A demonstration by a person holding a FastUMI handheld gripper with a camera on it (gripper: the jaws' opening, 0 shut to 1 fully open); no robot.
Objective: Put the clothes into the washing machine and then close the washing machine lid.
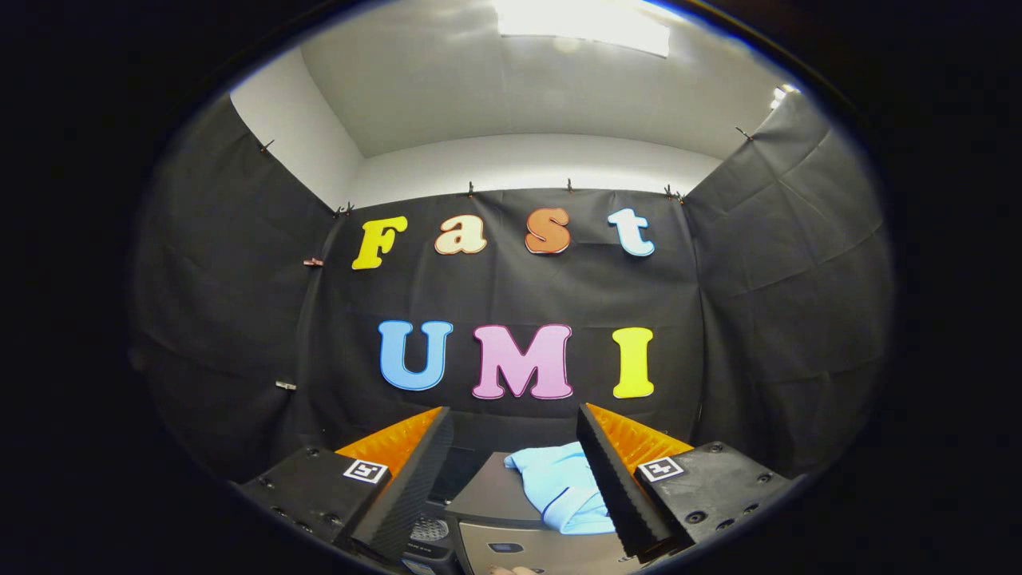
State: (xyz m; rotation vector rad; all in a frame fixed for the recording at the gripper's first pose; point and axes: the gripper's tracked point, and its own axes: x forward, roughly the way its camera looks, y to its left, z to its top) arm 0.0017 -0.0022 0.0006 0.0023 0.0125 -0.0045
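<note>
A light blue piece of clothing (pixel 563 485) lies bunched on the flat grey top of the washing machine (pixel 491 499), low between my fingers and close to the right one. My gripper (pixel 515 431) is open, with a wide gap and nothing held between the fingers. It hovers above the machine, pointing at the booth's back wall. The machine's front panel (pixel 527 551) shows just below the cloth. I cannot tell from here whether the lid is up or down.
Black cloth walls close the booth at the back and on both sides. A small dark round-grilled part (pixel 429 529) sits beside the machine, under the left finger. A fingertip of a person's hand (pixel 515 570) shows at the machine's front.
</note>
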